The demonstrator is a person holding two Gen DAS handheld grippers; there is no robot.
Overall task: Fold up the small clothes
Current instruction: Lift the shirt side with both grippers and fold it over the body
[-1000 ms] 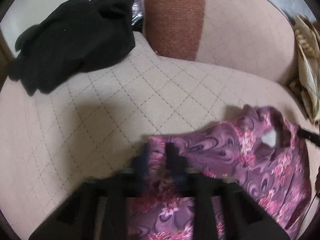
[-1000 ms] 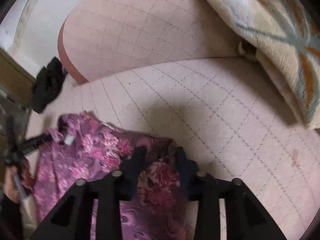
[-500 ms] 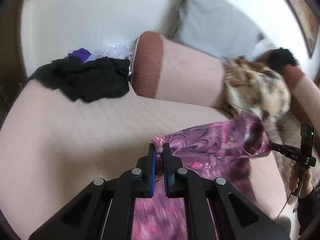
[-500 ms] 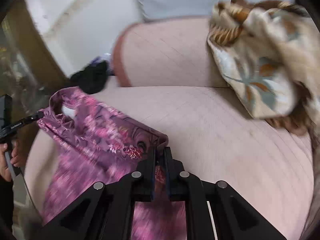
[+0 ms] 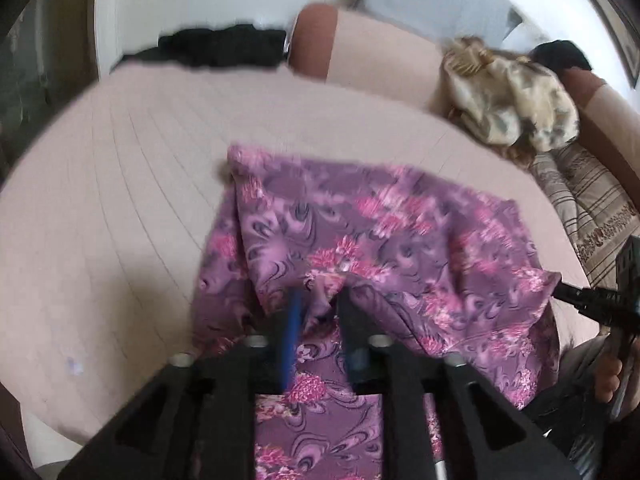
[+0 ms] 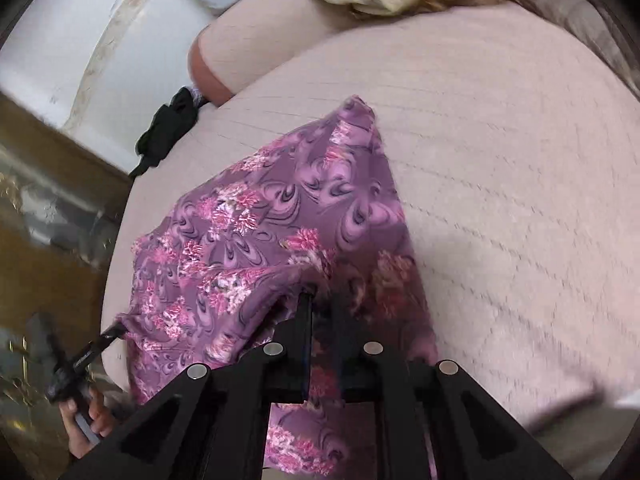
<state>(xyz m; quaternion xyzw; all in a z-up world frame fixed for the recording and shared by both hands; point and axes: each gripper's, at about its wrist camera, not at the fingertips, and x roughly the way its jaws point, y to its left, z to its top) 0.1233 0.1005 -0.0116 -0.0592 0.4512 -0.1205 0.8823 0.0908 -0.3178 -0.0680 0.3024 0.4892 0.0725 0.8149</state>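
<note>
A purple flowered garment [image 5: 360, 232] lies spread over the pink quilted seat [image 5: 120, 200], its near edge lifted by both grippers. My left gripper [image 5: 320, 300] has its jaws opening, and a fold of the garment sits loosely between them. In the right wrist view the same garment [image 6: 260, 232] is tented up at the tips of my right gripper [image 6: 322, 296]. That gripper's jaws are starting to open but stand only a narrow gap apart, still on the cloth's edge. Each gripper shows in the other's view at a corner of the cloth: the right gripper [image 5: 568, 294] and the left gripper [image 6: 102, 338].
A heap of black clothes [image 5: 220, 50] lies at the seat's far left by the brown-ended back cushion [image 5: 312, 40]. A beige patterned blanket [image 5: 512, 108] is bunched at the far right, above a striped cushion [image 5: 580, 192]. A person's hand [image 6: 88, 420] grips the left tool.
Both grippers closed on the garment's far corners and drew them back toward me, doubling the cloth over itself. The left jaws have since parted; the right ones have only just begun to.
</note>
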